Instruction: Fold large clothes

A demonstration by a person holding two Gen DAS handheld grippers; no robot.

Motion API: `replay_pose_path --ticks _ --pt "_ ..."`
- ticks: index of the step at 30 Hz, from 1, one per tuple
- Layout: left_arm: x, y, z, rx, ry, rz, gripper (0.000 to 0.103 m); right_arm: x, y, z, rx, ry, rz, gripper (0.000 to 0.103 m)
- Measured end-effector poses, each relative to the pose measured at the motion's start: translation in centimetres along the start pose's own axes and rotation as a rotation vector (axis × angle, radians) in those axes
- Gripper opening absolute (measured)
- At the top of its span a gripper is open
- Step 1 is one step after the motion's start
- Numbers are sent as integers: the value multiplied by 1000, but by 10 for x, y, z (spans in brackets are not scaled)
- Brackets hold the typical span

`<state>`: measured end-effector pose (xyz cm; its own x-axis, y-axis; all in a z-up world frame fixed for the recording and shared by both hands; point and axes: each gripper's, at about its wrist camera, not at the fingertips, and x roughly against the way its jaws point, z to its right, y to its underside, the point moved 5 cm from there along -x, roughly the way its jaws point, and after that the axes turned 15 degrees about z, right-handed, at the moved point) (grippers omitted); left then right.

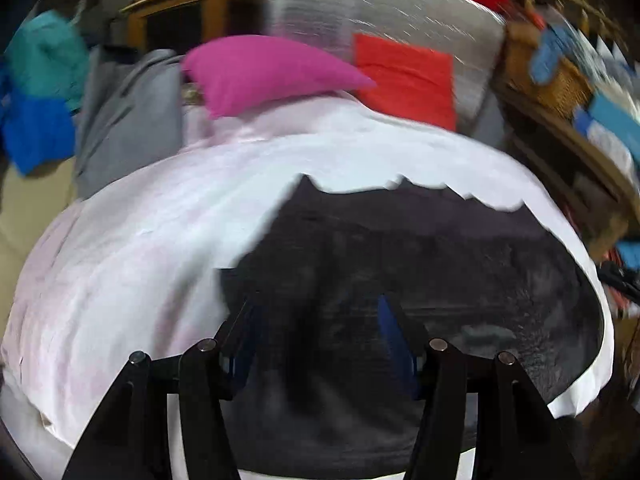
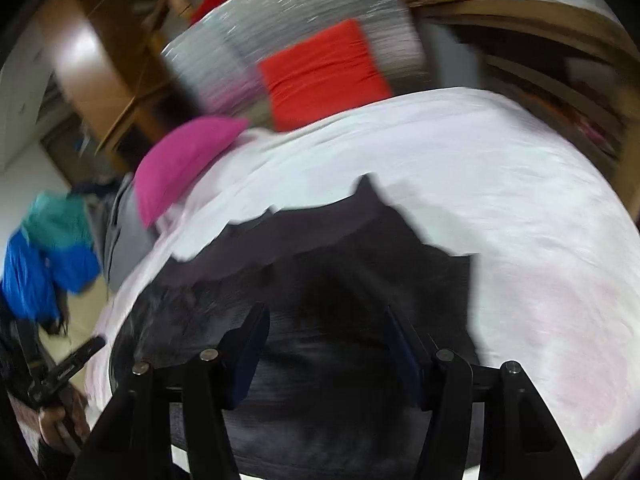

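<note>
Garment (image 1: 400,264) on bed sheet (image 1: 132,264), two pillows (image 1: 264,72) behind (against headboard (image 1: 360,4)).

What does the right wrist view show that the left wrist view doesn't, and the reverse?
Only the right wrist view shows the left gripper, at its lower left edge, and the hand holding it. Only the left wrist view shows the dark garment's right side nearing the bed edge. Both share the garment on the white bedsheet, the pink pillow, the red cushion and open jaws.

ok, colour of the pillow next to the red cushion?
Magenta pink pillow; clearest in the left wrist view.
</note>
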<state>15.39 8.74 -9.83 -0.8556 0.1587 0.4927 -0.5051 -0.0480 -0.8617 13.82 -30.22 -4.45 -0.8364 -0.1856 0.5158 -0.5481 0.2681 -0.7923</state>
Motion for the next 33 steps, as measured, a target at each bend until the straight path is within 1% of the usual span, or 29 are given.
replay_pose_path --ticks 2,4,5,6,7,8,9,10,13,16,18,20,22,26,29,31,33 --pt "-2 4 15 -9 25 -12 60 -16 5 -14 43 8 -16 63" --pt "-14 6 30 -44 16 -22 60 -32 11 -28 88 18 -29 63" --pt "-25 11 35 -65 -4 -44 60 -33 15 -27 100 25 -36 65" --pt "-30 18 36 -77 -24 -80 60 -42 21 -28 124 53 -58 68" --pt "-40 26 36 -79 -39 -119 60 -51 26 -25 137 79 -87 69" --pt "-49 32 35 -68 -47 -152 61 -63 36 -19 135 106 -136 69" --pt "-52 35 32 -50 -51 -151 62 -68 42 -15 131 113 -156 69" --pt "-49 34 31 -44 -54 -141 62 -70 44 -14 132 117 -152 69" --pt "-36 30 24 -27 -57 -125 62 -56 41 -18 120 123 -126 69" --pt "-21 28 12 -18 -91 -97 62 -32 38 -27 115 99 -77 71" --pt "-14 33 1 3 -112 -113 62 -21 43 -33 114 87 -66 71" --pt "-9 40 -8 36 -119 -124 62 -7 52 -34 105 82 -78 71" --pt "0 45 -9 55 -120 -123 62 -2 64 -37 92 74 -99 72" --pt "20 48 -4 49 -120 -119 62 5 76 -42 73 79 -140 73" --pt "41 49 4 49 -107 -92 63 25 70 -54 47 46 -103 74" --pt "52 46 11 39 -102 -72 64 41 67 -66 43 30 -67 77" --pt "66 45 19 30 -92 -47 67 57 67 -78 43 10 -40 77"
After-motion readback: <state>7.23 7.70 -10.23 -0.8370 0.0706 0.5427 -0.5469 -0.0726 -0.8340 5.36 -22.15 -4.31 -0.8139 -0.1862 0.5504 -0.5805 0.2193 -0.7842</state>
